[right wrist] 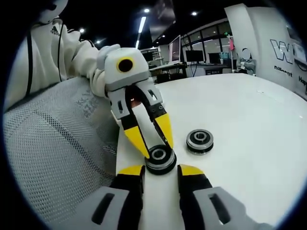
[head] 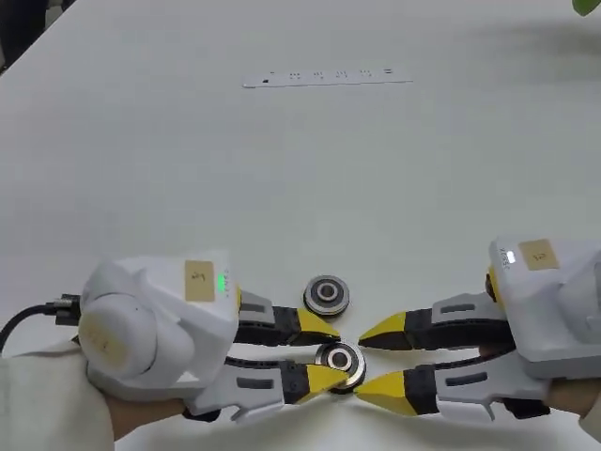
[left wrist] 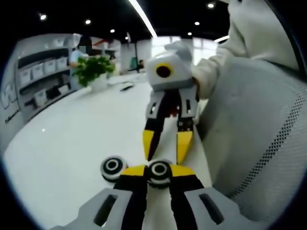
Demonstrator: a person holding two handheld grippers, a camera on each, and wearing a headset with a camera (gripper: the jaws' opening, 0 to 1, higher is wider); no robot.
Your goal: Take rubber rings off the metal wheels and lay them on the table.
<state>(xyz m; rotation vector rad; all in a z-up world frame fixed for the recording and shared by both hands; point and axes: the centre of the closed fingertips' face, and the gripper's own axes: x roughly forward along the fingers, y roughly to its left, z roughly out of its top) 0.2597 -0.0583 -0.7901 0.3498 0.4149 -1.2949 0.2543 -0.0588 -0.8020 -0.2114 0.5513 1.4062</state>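
**So the left tongs had a wheel**

They were clamped on it near the bench edge. The right tongs faced them, spread apart, with the tips just short of that wheel. A second wheel sat loose just beside. Way back, a white pot held a green plant.
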